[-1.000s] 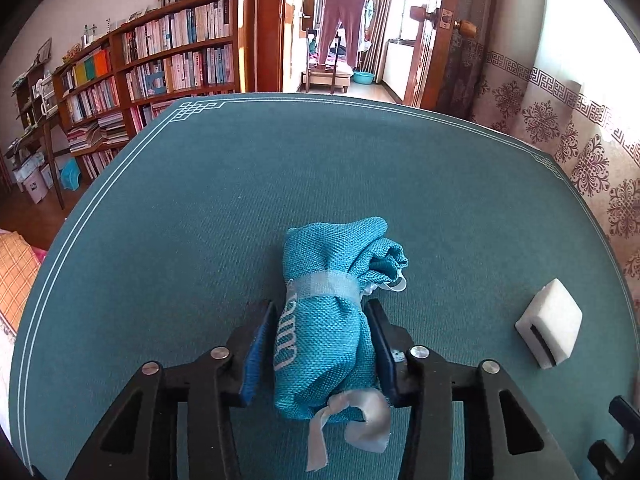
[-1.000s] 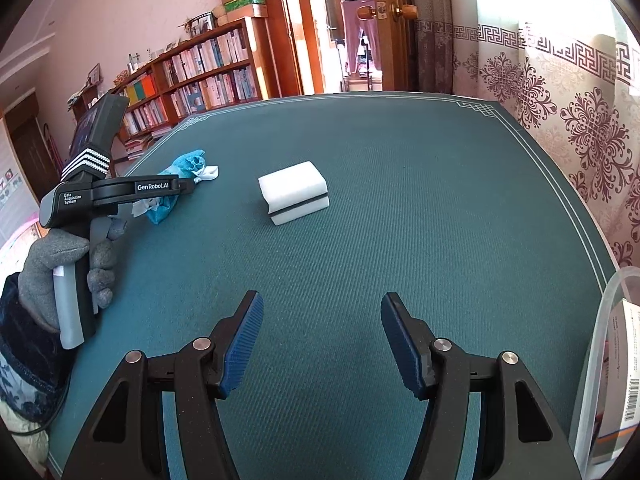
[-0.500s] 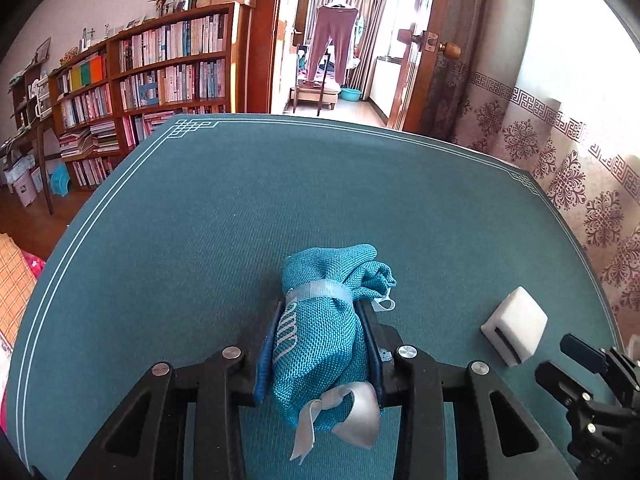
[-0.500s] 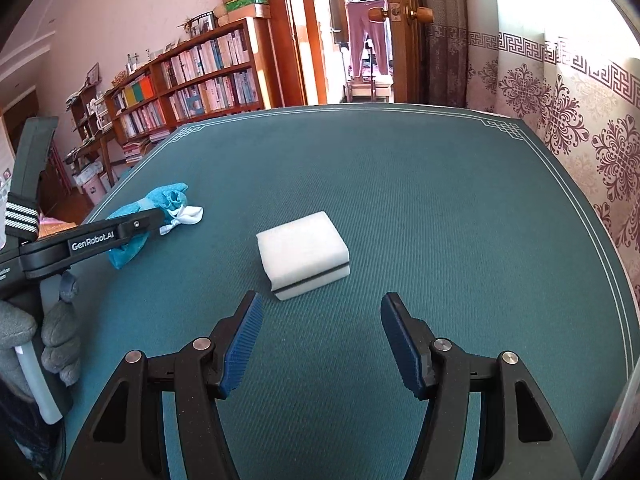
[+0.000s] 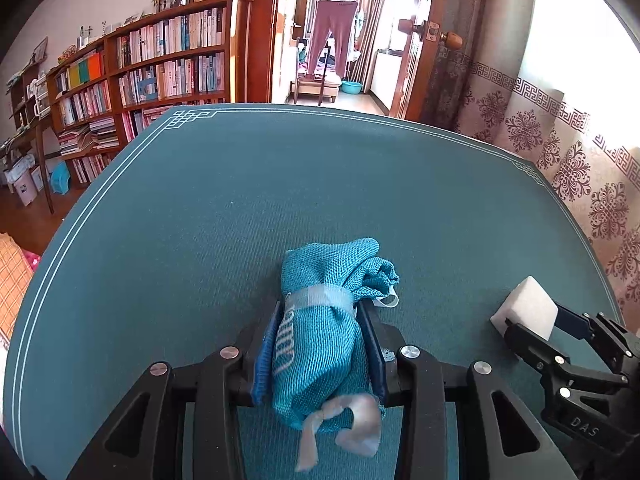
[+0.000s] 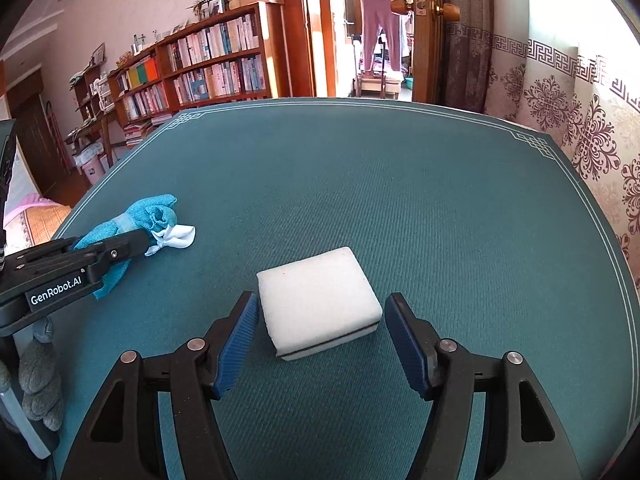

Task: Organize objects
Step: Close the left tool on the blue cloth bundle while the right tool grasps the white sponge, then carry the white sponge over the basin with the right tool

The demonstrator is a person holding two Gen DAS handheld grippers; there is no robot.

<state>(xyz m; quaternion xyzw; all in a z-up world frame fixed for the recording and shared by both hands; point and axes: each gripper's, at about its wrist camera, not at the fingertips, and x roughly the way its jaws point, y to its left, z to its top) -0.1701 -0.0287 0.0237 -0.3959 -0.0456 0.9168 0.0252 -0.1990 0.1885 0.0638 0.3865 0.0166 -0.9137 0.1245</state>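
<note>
A rolled blue woven cloth (image 5: 332,264) bound with a pale band lies on the green table mat (image 5: 224,216). My left gripper (image 5: 319,310) has its blue pads pressed on the roll's sides, and its jaws are starting to open. From the right wrist view the roll (image 6: 148,216) pokes out past the left gripper (image 6: 120,248). A white sponge block (image 6: 318,300) with a dark seam sits flat on the mat. My right gripper (image 6: 322,300) straddles it with a gap on each side, jaws opening. The sponge (image 5: 528,304) also shows at the right of the left wrist view.
A gloved hand (image 6: 40,380) holds the left gripper's handle at the left edge. Bookshelves (image 6: 208,64) and an open doorway (image 6: 380,40) stand beyond the table's far edge. A patterned curtain (image 6: 580,120) hangs along the right.
My right gripper has advanced toward the sponge, which now sits between its fingers. The left gripper closed in on the cloth roll and stayed in place.
</note>
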